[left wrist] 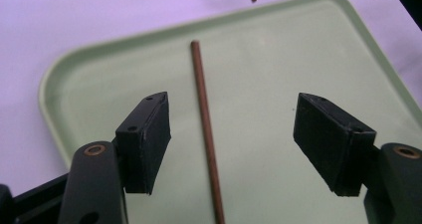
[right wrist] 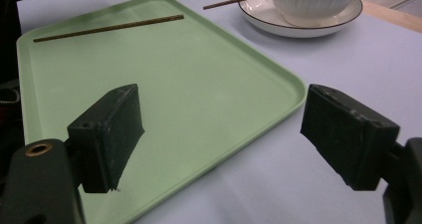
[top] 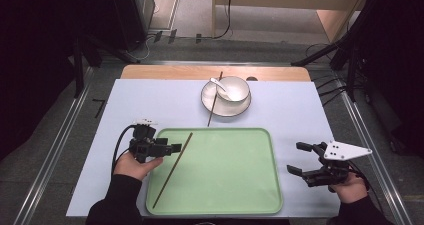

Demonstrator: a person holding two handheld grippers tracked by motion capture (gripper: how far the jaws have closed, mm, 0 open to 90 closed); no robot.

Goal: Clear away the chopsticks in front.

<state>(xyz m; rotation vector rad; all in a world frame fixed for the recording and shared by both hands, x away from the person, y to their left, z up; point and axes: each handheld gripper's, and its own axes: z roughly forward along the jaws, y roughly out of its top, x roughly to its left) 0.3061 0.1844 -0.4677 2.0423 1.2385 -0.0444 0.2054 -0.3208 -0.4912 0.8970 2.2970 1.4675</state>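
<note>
- Left gripper (top: 172, 148), lower left of the high view: jaws wide apart, nothing clamped.
- Chopstick on tray (top: 172, 169): lies loose across the left part of the green tray (top: 225, 185), its far end on the rim; a careless sweep would likely roll it off.
- Right gripper (top: 299, 159), lower right: jaws spread, empty.
- Second chopstick (top: 215, 100), top centre: propped on the plate (top: 215, 107) beside the bowl (top: 234, 89); liable to slide.
- Writing, brands: none readable.

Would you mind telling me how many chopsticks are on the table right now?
2: one chopstick lies in the green tray at its left side; the other chopstick leans on the plate beside the bowl.
</note>
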